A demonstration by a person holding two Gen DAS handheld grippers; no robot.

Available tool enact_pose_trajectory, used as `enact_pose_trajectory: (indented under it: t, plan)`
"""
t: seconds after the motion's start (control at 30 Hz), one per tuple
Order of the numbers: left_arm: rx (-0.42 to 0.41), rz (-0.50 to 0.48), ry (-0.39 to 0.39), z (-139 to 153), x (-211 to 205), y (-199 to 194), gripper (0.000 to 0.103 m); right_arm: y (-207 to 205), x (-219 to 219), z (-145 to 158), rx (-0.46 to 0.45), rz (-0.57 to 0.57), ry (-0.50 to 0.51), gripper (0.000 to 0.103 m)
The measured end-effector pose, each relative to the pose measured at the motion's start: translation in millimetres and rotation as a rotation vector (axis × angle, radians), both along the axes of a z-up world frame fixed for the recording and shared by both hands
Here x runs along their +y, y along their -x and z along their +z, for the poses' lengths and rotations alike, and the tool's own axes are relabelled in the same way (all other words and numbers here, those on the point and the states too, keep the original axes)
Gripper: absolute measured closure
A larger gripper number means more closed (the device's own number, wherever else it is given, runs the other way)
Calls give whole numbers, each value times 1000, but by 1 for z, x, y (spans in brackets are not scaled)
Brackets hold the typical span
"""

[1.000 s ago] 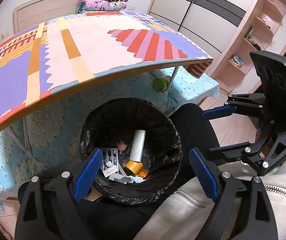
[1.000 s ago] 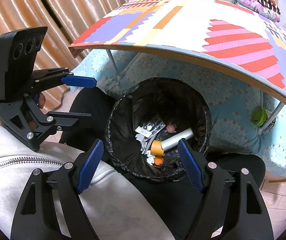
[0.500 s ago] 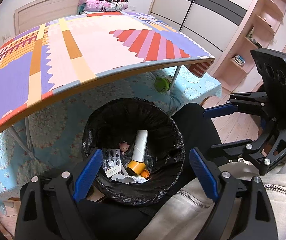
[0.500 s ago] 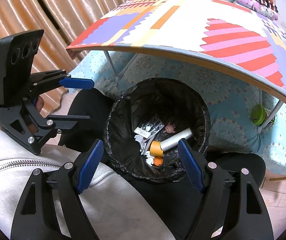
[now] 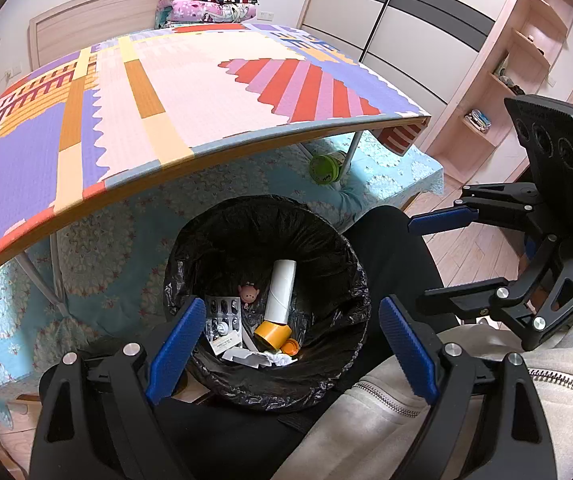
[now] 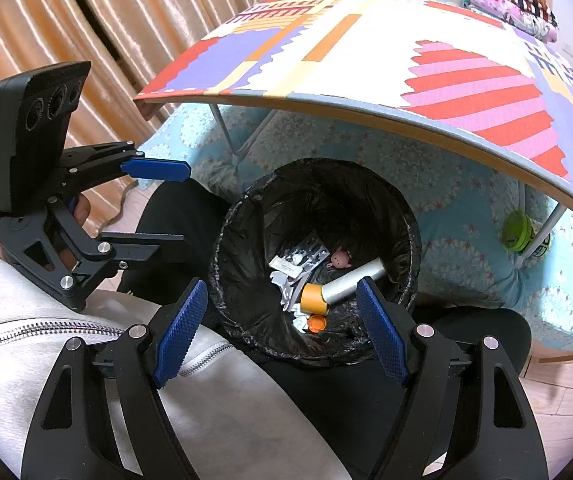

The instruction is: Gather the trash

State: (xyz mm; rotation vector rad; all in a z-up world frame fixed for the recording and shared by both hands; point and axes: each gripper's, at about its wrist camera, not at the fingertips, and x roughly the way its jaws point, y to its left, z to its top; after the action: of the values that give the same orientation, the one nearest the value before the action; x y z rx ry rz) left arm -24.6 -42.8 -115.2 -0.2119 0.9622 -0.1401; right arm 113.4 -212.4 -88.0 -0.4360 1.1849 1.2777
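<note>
Table: patterned table (image 5: 134, 92) bare.
Bin: trash bin (image 5: 338, 240) between knees, trash inside.
Tools: left gripper (image 5: 286, 340), right gripper (image 6: 282, 320) spread, empty, idle above lap.

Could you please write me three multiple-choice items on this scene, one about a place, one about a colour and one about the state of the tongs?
1. Where does the white tube lie?
A. On the patterned table
B. Inside the trash bin
C. On the wooden floor

2. What colour is the liner of the trash bin?
A. Black
B. White
C. Blue

3. How do the left tongs and right tongs stand?
A. Both shut on trash
B. One open, one shut
C. Both open and empty

Answers:
1. B: the tube leans among the litter at the bin's bottom.
2. A: a crinkled black bag folds over the rim.
3. C: both pairs of blue pads are spread wide with nothing between them.
</note>
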Motion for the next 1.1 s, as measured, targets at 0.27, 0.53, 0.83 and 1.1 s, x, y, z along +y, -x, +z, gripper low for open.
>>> enact_pose_trajectory:
  t: [0.27, 0.53, 0.83, 1.1]
  plan:
    - [2, 0, 6, -1, 0, 0, 18, 0, 1, 0, 2, -2, 2, 26]
    - [3, 0, 7, -1, -1, 0, 18, 0, 1, 0, 1, -3, 0, 26]
    - [2, 0, 7, -1, -1, 0, 18, 1, 1, 1, 0, 0, 0, 26]
    - [1, -2, 9, -1, -2, -1, 18, 0, 2, 1, -1, 2, -4, 26]
